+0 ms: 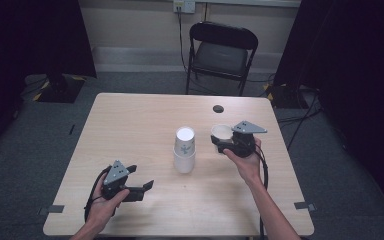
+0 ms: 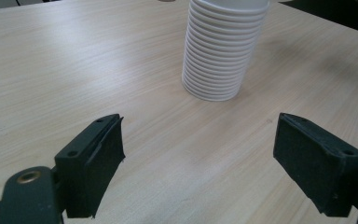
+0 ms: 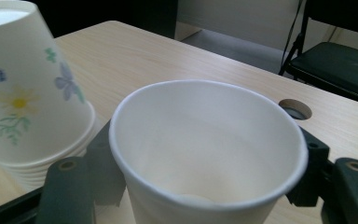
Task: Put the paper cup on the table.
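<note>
High view: a light wooden table (image 1: pixel 130 125) sits in the middle of the frame. A stack of paper cups (image 1: pixel 184 150) stands upside down near the middle of it. To the right of the stack, the right gripper (image 1: pixel 220 142) holds a single white paper cup (image 1: pixel 221 132) between its two jaws, mouth up. The cup is just beside the stack but not touching it. At the lower left, the left gripper (image 1: pixel 142 180) points toward the stack, and its jaws stand wide apart with nothing in them. It is well apart from the stack. A black chair (image 1: pixel 221 52) stands behind the table at the top of the frame. A small dark round hole (image 1: pixel 218 108) is in the table top, above the held cup.

Left gripper view: the stack of cups (image 2: pixel 221 51) is at the top middle, with its many white rims showing one above the other. The two black jaws stand far apart at the bottom corners, with bare table between them.

Right gripper view: the white cup (image 3: pixel 205 154) is in the middle, squeezed from both sides by the black jaws. It is open at the top and white inside. The stack (image 3: pixel 28 88) is at the upper left. Its top cup has a yellow flower, blue flowers and green leaves printed on it. I can read no words on it.
</note>
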Available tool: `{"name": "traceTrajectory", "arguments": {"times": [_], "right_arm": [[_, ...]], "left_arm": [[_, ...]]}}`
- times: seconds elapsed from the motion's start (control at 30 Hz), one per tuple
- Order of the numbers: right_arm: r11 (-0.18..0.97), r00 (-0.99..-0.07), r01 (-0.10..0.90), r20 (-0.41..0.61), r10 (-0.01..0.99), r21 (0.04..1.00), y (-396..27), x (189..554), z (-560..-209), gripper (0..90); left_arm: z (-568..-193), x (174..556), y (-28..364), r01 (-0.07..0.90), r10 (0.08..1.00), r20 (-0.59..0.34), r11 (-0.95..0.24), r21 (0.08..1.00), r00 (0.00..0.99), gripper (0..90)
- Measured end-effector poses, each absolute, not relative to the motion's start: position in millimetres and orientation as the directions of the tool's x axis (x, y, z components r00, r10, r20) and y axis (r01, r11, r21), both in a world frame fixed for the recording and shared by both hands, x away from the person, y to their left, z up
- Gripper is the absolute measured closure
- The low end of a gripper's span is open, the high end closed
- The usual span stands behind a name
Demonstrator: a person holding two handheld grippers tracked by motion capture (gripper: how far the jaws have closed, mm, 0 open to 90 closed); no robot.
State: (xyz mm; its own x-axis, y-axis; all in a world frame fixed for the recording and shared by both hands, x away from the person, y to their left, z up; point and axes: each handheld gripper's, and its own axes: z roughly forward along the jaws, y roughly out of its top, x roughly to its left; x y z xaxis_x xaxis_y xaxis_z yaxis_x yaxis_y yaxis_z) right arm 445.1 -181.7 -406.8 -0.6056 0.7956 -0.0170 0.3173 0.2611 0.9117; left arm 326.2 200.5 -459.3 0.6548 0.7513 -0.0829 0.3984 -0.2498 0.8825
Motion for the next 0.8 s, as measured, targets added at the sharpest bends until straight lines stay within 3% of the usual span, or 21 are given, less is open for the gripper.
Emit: {"name": "traceTrajectory", "arguments": {"times": [0.3, 0.43, 0.8], "right_arm": [[0.258, -0.560, 0.356, -0.016, 0.829, 0.898, -181, 467, -418, 29.9], [0.205, -0.523, 0.386, 0.030, 0.852, 0.899, -182, 477, -422, 29.8], [0.223, -0.485, 0.449, 0.027, 0.874, 0.865, -182, 500, -453, 29.7]], "left_arm": [[-460, 326, 199, 0.397, 0.755, -0.075, -0.255, 0.882, 0.652, 15.7], [-461, 326, 197, 0.401, 0.753, -0.067, -0.271, 0.875, 0.654, 15.7], [-462, 326, 198, 0.399, 0.756, -0.065, -0.268, 0.877, 0.652, 15.7]]}}
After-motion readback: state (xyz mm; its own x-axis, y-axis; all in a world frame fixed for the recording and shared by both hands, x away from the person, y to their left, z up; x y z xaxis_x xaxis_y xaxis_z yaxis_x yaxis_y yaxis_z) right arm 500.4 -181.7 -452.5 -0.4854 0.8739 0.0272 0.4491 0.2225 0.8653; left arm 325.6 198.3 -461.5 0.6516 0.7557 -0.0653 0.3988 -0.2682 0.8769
